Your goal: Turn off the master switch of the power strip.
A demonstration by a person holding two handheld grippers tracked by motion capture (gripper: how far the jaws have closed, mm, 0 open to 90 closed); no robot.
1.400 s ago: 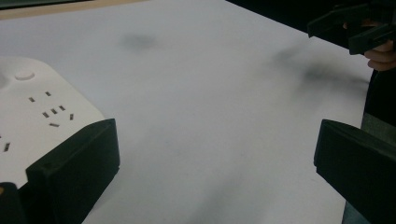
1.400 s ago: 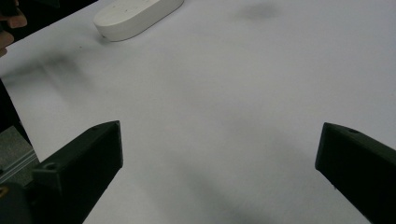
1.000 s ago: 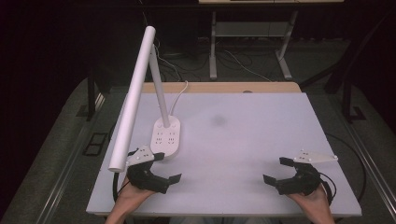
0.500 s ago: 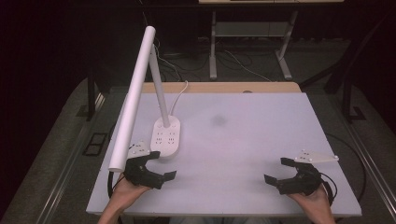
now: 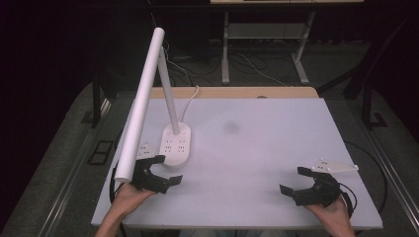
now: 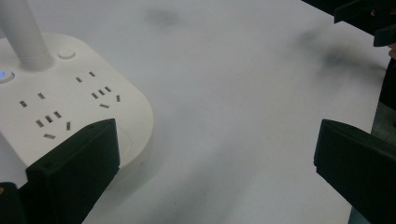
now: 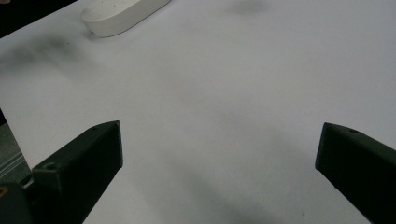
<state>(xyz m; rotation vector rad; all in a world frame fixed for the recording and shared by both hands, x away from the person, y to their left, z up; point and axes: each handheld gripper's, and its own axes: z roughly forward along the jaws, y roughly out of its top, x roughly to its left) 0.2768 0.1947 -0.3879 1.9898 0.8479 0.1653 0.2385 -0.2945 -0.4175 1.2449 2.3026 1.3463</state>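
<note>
Left gripper [image 5: 163, 174] gaping, empty, beside desk lamp's [image 5: 143, 98] smooth white oval socket base [image 6: 70, 102] near bench [image 5: 276, 148] left edge; blue indicator visible close-up. Right gripper [image 5: 299, 181] gaping, empty.

left gripper [image 6: 215, 163]: jaws wide apart, nothing between | lamp base [image 6: 70, 107]: just beside left jaw | table [image 6: 243, 93]: white

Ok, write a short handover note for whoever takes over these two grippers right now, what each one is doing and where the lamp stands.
Left gripper: jaws wide open, holding nothing, near the front edge of the white desk lamp's socket base, not touching it.
Right gripper: jaws wide open, holding nothing, low over the front right of the white table.
Lamp: upright at the table's left, its long white tube head slanting forward above the left gripper; a blue light glows on the base.
Done: nothing gripped yet.
Left: probably the approach to the lamp.
</note>
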